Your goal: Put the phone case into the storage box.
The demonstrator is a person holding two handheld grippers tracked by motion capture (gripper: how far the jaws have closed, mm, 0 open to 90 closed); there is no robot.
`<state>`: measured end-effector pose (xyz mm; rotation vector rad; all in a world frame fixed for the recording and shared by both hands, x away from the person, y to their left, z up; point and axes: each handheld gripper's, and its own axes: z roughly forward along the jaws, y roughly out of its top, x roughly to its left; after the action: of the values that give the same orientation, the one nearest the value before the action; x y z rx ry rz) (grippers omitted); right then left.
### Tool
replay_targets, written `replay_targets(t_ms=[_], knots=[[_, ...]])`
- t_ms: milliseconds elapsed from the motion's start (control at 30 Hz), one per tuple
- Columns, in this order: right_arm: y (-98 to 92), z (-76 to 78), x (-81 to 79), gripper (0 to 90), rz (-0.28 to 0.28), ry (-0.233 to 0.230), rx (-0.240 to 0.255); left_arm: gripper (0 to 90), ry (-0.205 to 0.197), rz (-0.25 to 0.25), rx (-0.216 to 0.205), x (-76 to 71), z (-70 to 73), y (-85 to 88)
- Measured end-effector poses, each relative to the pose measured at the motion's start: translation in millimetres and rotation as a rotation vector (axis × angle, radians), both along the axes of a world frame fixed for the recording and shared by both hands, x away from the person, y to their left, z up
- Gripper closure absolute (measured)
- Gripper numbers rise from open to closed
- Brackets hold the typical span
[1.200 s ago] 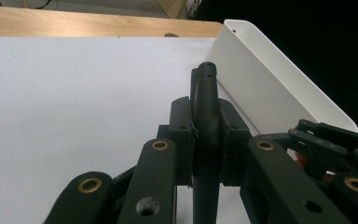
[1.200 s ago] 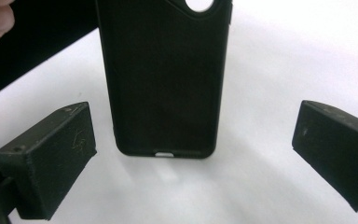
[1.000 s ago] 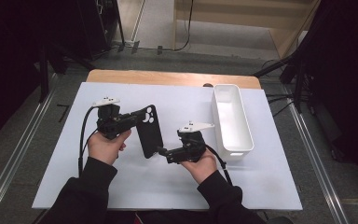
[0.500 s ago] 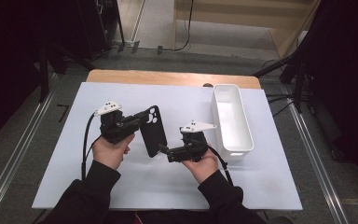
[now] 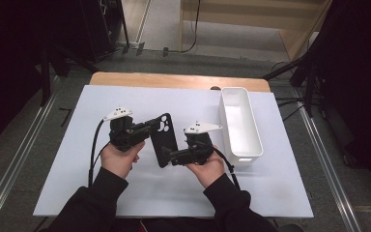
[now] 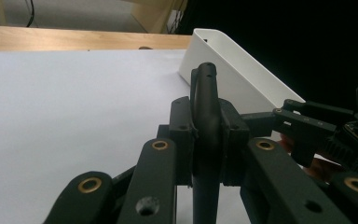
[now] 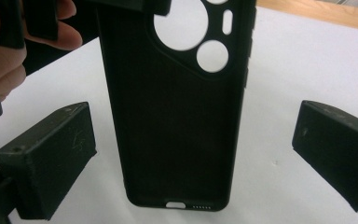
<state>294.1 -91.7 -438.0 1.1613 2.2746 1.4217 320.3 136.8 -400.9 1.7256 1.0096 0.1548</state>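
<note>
Phone case (image 5: pixel 164 140), black, held above the tabletop (image 5: pixel 77 183), clamped by left hand-held gripper (image 5: pixel 147 128); right hand-held gripper (image 5: pixel 170 155) straddles its lower end, jaws wide, grip pending; white bin (image 5: pixel 241 121) at right.

Left gripper (image 5: pixel 147 129) clamped tight, jaws pointing right across the table — fist wrapped round its body. Right gripper (image 5: pixel 166 157) aimed left, jaws spread wide apart — both forearms reaching in from the near edge.
</note>
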Motion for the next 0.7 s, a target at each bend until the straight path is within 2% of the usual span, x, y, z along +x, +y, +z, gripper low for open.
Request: replay_targets(t_ms=[300, 433, 600, 700], knots=[[7.8, 7.3, 5.4, 0.0, -0.001, -0.008, -0.003, 78.9, 0.014, -0.010, -0.001, -2.9, 0.5, -5.0], [10.2, 8.7, 6.8, 0.0, 0.001, 0.004, 0.003, 78.8, 0.016, -0.015, -0.004, -3.9, -0.5, -8.2], [13.3, 6.8, 8.7, 0.0, -0.016, 0.016, -0.012, 78.8, 0.027, -0.024, -0.001, -6.0, -0.7, -12.3], [13.4, 7.5, 10.2, 0.0, -0.007, 0.004, 0.017, 78.8, 0.024, -0.023, -0.007, -7.2, -0.2, -13.5]])
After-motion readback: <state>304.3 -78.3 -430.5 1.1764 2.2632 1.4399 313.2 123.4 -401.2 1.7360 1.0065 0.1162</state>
